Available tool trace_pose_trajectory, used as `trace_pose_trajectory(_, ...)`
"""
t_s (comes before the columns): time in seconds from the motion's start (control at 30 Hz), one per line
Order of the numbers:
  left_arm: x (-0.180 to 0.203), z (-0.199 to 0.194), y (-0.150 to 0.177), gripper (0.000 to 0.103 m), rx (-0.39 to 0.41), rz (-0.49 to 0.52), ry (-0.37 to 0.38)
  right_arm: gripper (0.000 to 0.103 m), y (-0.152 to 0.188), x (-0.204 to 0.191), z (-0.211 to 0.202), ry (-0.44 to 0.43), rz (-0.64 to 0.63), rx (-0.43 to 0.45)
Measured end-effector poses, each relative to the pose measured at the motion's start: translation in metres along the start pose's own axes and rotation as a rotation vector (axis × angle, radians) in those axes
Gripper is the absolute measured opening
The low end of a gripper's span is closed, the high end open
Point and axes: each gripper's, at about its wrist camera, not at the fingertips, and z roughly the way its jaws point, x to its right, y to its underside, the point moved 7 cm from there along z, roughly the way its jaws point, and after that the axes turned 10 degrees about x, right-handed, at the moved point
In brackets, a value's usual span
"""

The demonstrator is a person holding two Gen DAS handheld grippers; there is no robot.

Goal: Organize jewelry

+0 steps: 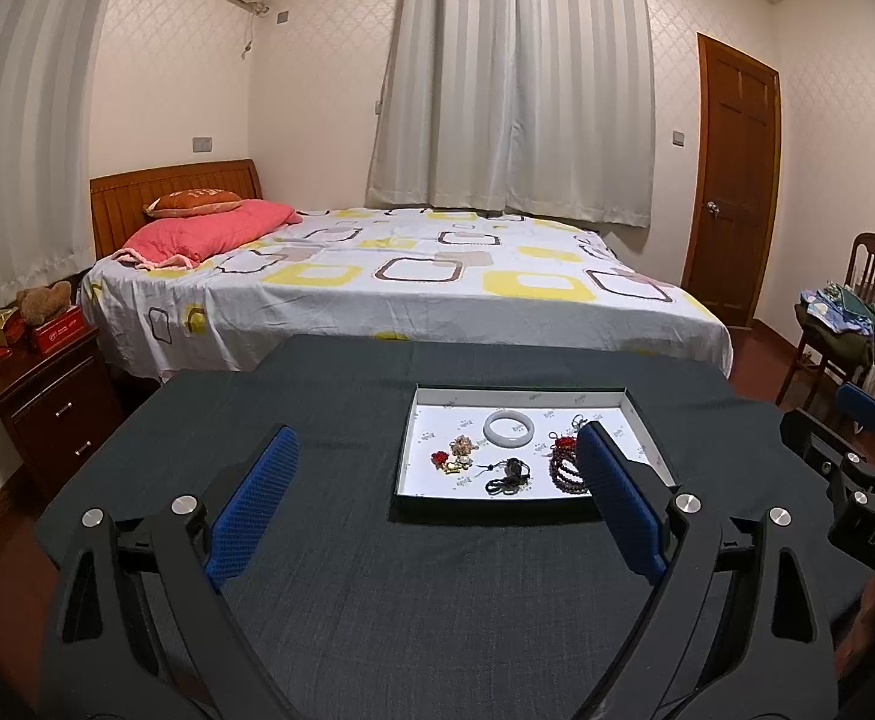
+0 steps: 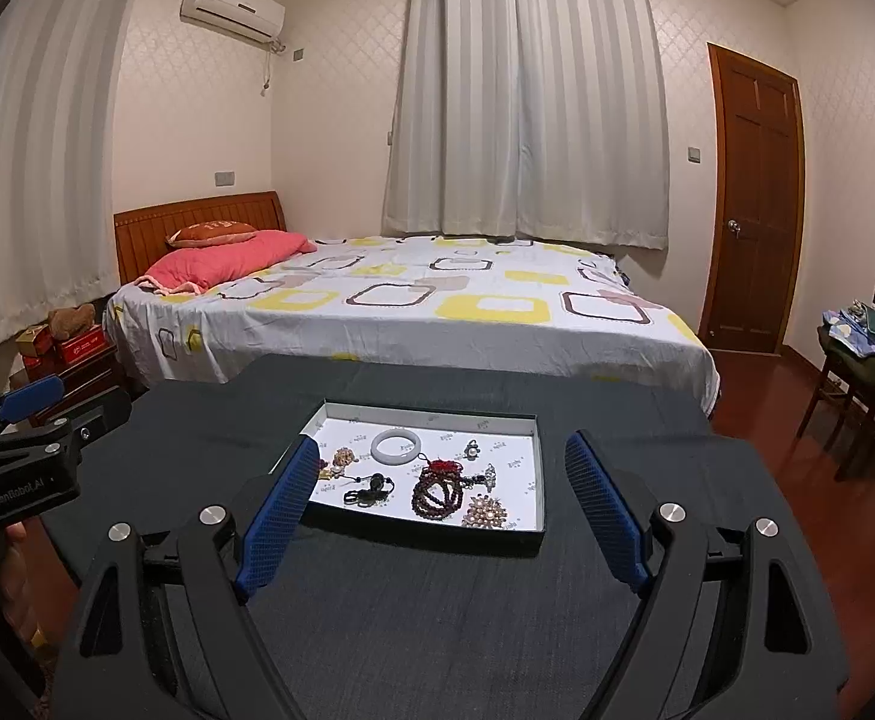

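A shallow white-lined tray (image 1: 419,420) (image 2: 536,468) sits on the dark cloth table. It holds a white bangle (image 1: 508,429) (image 2: 396,446), a dark red bead bracelet (image 1: 563,468) (image 2: 435,495), a black cord charm (image 1: 508,475) (image 2: 368,491), a red and gold piece (image 1: 449,461), a gold brooch (image 2: 484,511) and small silver pieces (image 2: 471,450). My left gripper (image 1: 437,456) is open and empty, held short of the tray. My right gripper (image 2: 443,462) is open and empty, also short of the tray. Each gripper shows at the edge of the other's view.
The table cloth (image 1: 341,540) spreads around the tray. Behind it stands a bed (image 1: 413,276) with a patterned sheet, a nightstand (image 1: 47,402) at the left, a chair (image 1: 845,324) with clothes and a door (image 1: 731,180) at the right.
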Motion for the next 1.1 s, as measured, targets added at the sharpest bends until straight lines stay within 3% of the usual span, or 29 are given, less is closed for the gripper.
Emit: trace_pose_trajectory(1.1,0.0039,0.0013,0.0055,0.095,-0.017,0.017,-0.007,0.081,0.0022,-0.0022,0.0000,0.000,0.001,-0.007)
